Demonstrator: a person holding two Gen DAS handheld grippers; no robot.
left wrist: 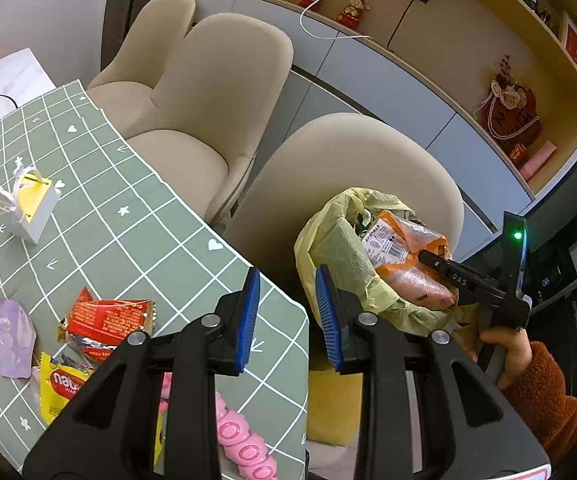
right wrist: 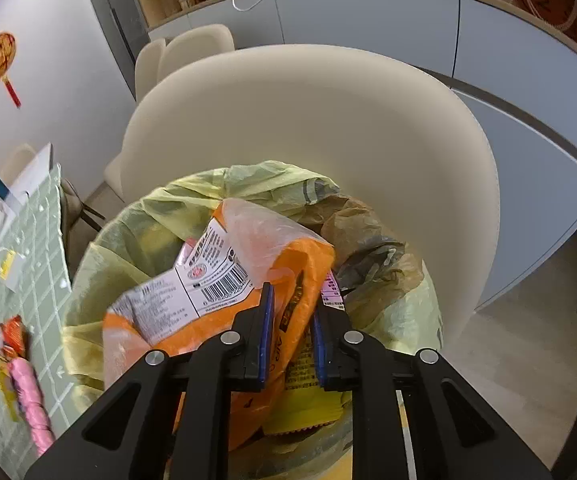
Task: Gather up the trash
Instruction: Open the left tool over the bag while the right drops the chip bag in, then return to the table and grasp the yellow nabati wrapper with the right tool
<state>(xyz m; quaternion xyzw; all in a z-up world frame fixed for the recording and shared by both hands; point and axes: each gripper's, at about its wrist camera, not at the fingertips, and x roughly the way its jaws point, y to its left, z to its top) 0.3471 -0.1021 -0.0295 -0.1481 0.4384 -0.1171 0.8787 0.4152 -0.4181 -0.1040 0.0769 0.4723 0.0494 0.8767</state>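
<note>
On the far left of the green grid tablecloth [left wrist: 136, 220] stands a small white and yellow box [left wrist: 28, 204], well apart from the litter at the near left: a lilac packet [left wrist: 10, 336], a red wrapper [left wrist: 108, 320], a yellow wrapper [left wrist: 58, 388] and a pink ridged item [left wrist: 244, 444] lying close to the cloth's near edge. The left gripper [left wrist: 286, 316] hangs over the cloth's right-hand corner, its blue pads parted with nothing between them (open floor shows through the gap). Right of the table edge, a bin lined with a yellow-green bag [right wrist: 136, 232] sits just in front of a cream chair [right wrist: 308, 120]. The right gripper [right wrist: 292, 336] is clamped on an orange snack bag [right wrist: 224, 280] over the bin's mouth; whether the bag touches the rubbish below is hard to tell.
</note>
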